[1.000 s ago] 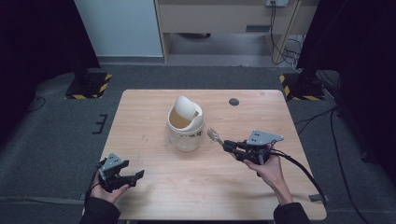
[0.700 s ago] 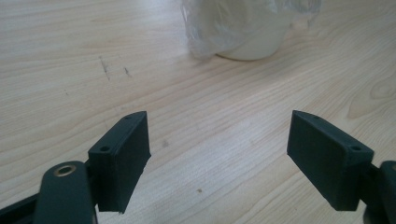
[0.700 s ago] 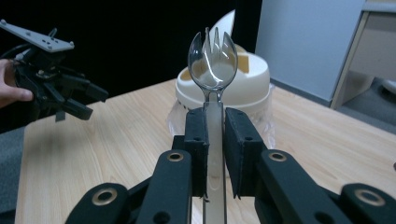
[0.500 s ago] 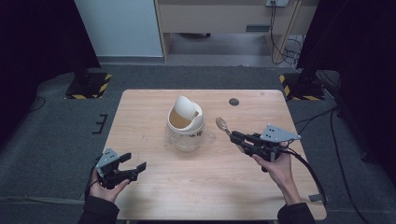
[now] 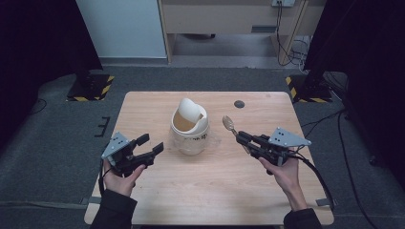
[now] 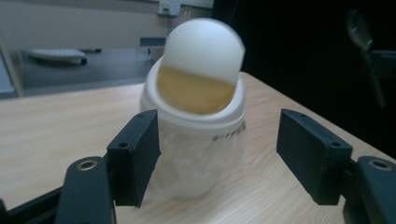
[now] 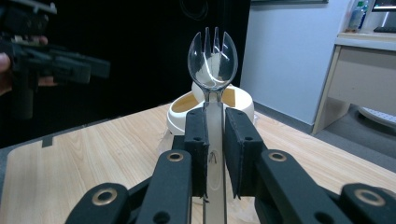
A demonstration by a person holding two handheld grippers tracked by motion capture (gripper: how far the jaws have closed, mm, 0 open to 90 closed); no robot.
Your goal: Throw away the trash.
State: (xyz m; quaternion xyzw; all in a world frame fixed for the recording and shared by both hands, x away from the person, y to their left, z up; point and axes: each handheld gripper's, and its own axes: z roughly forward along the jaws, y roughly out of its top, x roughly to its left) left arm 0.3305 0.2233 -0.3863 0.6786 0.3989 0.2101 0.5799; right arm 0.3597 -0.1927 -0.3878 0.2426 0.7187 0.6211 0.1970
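The right tool (image 5: 242, 138) is closed on a clear plastic spork (image 5: 229, 125), and it holds the handle between its two black jaws. In the right gripper view the spork (image 7: 212, 65) stands upright above the jaws, with its small tines at the top. In the high view its head points toward the far side of the surface (image 5: 215, 191), just to the right of the small bin (image 5: 190, 128) and not touching it. The bin is white, with a swing lid tilted open (a yellowish inside shows under the lid), and it stands near the middle of the wooden surface. The left tool (image 5: 150, 146) is wide open and holds nothing. In the left gripper view the bin (image 6: 198, 107) appears between its two jaws, a little beyond them.
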